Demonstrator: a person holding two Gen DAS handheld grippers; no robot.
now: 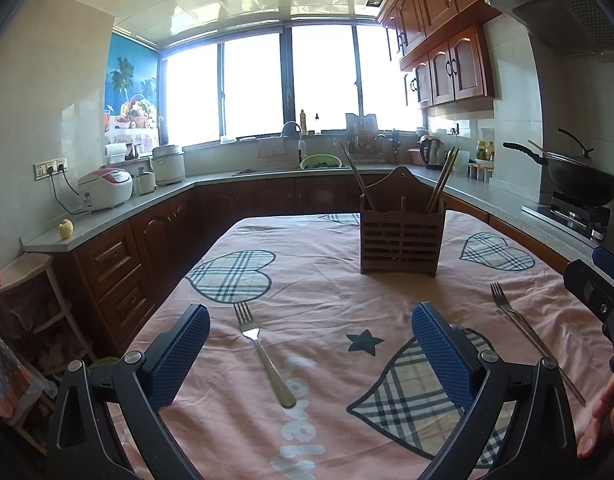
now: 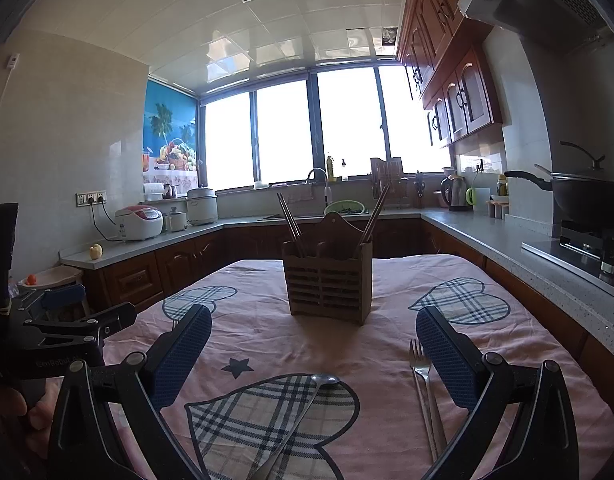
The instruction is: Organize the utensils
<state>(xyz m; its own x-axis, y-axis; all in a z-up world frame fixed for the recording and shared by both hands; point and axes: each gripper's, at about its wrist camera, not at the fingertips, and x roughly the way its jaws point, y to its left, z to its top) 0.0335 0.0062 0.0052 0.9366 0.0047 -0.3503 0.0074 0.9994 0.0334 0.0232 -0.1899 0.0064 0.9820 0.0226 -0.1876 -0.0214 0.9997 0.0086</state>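
A wooden utensil holder (image 1: 401, 238) with chopsticks (image 1: 441, 182) stands on the pink tablecloth; it also shows in the right wrist view (image 2: 329, 286). A metal fork (image 1: 263, 354) lies between my open left gripper's (image 1: 311, 350) fingers, on the cloth. A second fork (image 1: 525, 330) lies to the right; it also shows in the right wrist view (image 2: 425, 392). A spoon (image 2: 303, 416) lies between the fingers of my open right gripper (image 2: 313, 354). Both grippers are empty.
The table (image 1: 327, 292) has kitchen counters (image 1: 119, 216) on its left, far and right sides. A wok (image 2: 591, 196) sits on the stove at right. The other gripper shows at the right edge (image 1: 603, 292) of the left wrist view.
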